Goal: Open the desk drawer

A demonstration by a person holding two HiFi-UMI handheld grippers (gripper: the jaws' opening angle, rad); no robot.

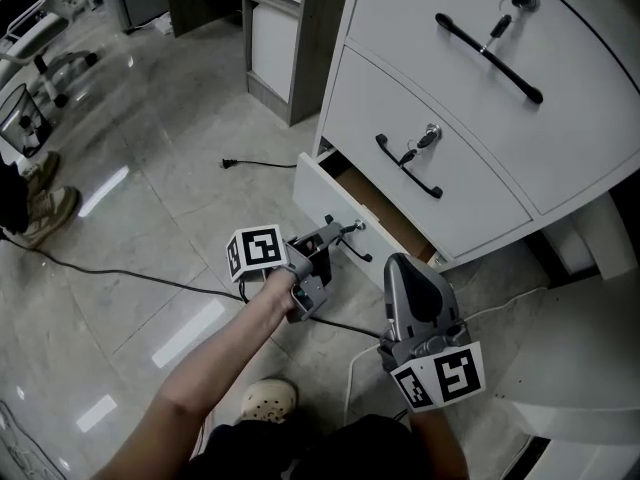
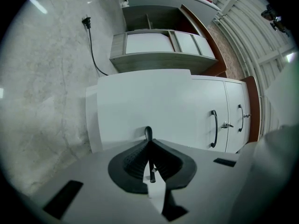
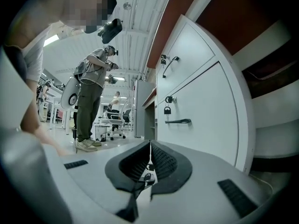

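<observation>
while the left gripper (image 1: 335, 236) clamps the black handle (image 2: 148, 132) of the bottom drawer (image 1: 315, 193), partly pulled out just ahead, the right gripper (image 1: 402, 266) hangs just to its right, jaws together on nothing.

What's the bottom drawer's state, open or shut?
Partly open. The bottom drawer front stands out from the cabinet, showing a gap with its brown inside; the left gripper is shut on its handle.
</observation>
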